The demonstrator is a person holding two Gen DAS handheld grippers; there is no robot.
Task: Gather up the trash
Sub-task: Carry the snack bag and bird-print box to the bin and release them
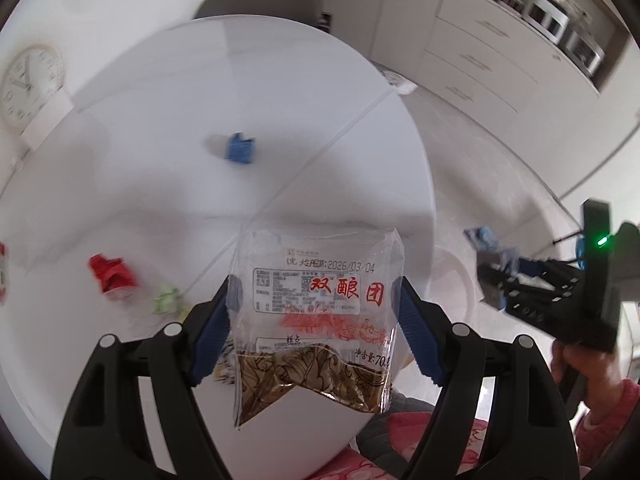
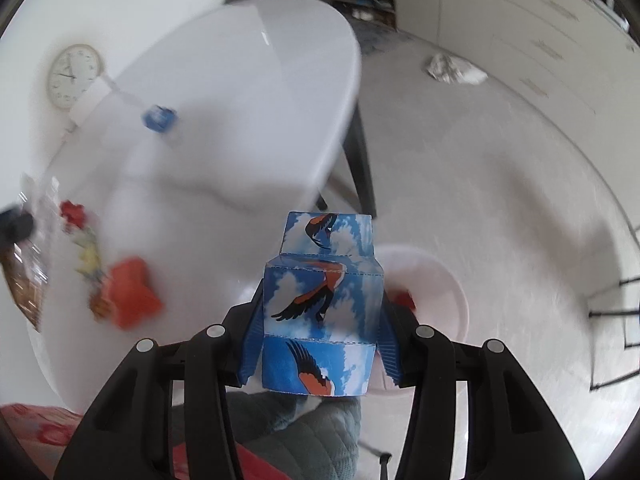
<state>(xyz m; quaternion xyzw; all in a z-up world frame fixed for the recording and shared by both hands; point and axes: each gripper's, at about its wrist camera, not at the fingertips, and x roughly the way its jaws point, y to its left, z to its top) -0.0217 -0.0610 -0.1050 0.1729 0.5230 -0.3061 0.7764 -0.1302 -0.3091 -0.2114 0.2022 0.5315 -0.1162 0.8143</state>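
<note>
Left wrist view: the left gripper (image 1: pixel 316 300) is clamped on a clear snack wrapper (image 1: pixel 318 312), lifted over the near edge of the white round desk (image 1: pixel 200 80). The right gripper (image 2: pixel 318 316) is clamped on a blue bird-print carton (image 2: pixel 320 308), carried off the desk's right edge above a pale bin (image 2: pixel 444 292) on the floor, where something red already lies. So, as I judge it, two pieces are in hand and none dropped yet. Left on the desk: a blue scrap (image 1: pixel 239 149) near the middle, a red scrap (image 1: pixel 112 282) and a green one (image 1: pixel 166 300) towards the left edge. A clock (image 1: pixel 30 84) leans at the far-left edge; white drawers (image 1: pixel 480 48) line the room beyond.
</note>
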